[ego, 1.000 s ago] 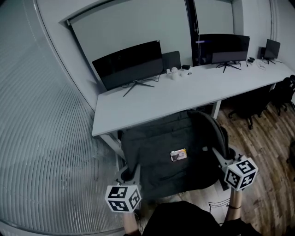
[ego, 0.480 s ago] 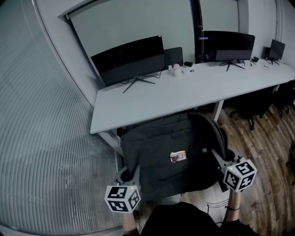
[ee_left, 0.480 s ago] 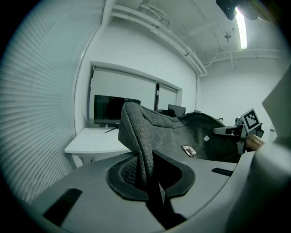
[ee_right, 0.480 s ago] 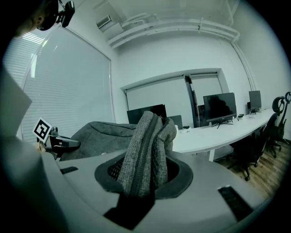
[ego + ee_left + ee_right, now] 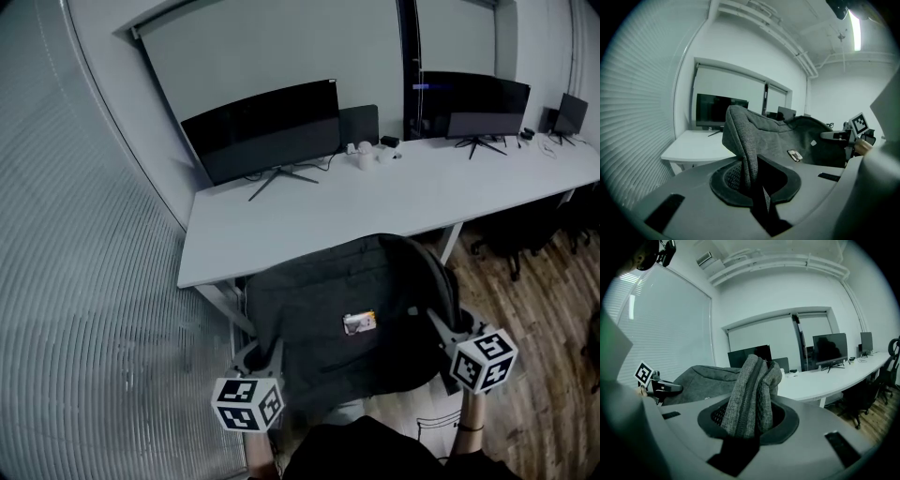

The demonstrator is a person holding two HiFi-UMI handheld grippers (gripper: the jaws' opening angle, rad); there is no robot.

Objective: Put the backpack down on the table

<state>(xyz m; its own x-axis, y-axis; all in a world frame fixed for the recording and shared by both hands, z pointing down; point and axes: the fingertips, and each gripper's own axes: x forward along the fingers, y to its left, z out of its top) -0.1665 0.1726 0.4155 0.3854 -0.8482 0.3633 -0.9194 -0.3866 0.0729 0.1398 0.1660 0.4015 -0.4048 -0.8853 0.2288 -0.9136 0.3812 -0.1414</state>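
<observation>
Backpack has neared the table edge.

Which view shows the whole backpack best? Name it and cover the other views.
The head view: the backpack shows nearly whole, held near the table between the left gripper and right gripper. The left gripper view shows a pinched edge and its front; the right gripper view shows mostly a bunched, zippered fold.

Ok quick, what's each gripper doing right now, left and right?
Left gripper: closed on a thin fold of the backpack.
Right gripper: closed on a thicker bunch of the backpack's fabric.
</observation>
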